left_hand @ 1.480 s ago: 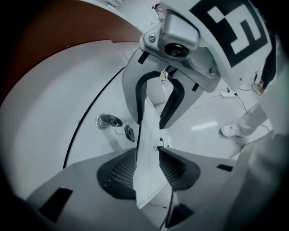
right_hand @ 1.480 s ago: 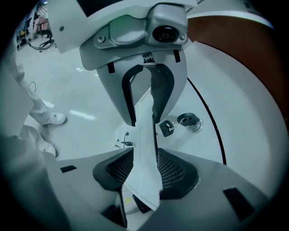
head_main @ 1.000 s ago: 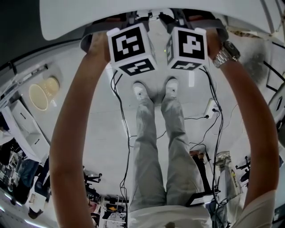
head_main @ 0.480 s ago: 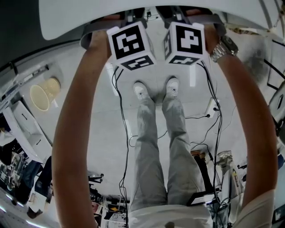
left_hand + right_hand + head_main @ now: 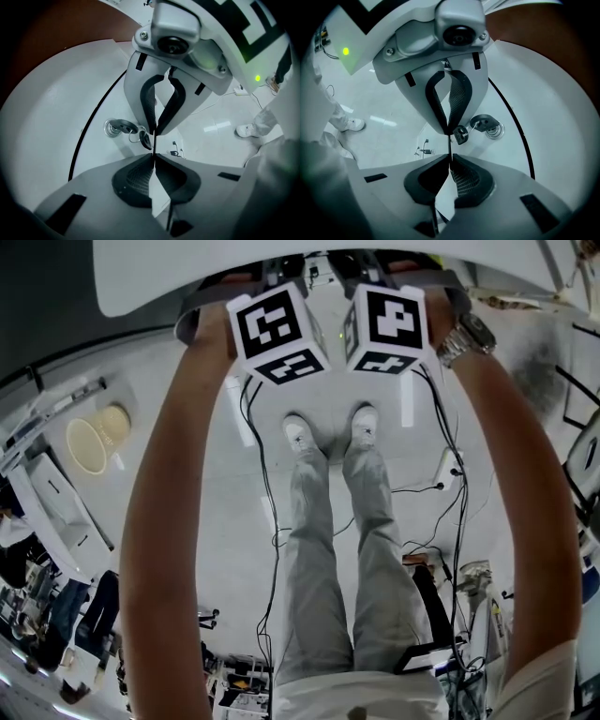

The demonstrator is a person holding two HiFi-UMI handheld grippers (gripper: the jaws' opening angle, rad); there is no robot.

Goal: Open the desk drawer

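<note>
Since the earlier frame both jaws have just been closing; your arms (image 5: 159, 521) held place, outstretched to 12 o'clock. Left gripper (image 5: 153, 161) and right gripper (image 5: 450, 161): pinched closed, empty, pitched down, nose to nose. Drawer front (image 5: 101, 145), with keyed lock (image 5: 112, 127), lies at 10 o'clock of your left tips.

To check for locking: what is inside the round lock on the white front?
A key sits in the lock, dark head out; a second key hangs from its ring. The blade is hidden inside, so locked or unlocked cannot be seen.
</note>
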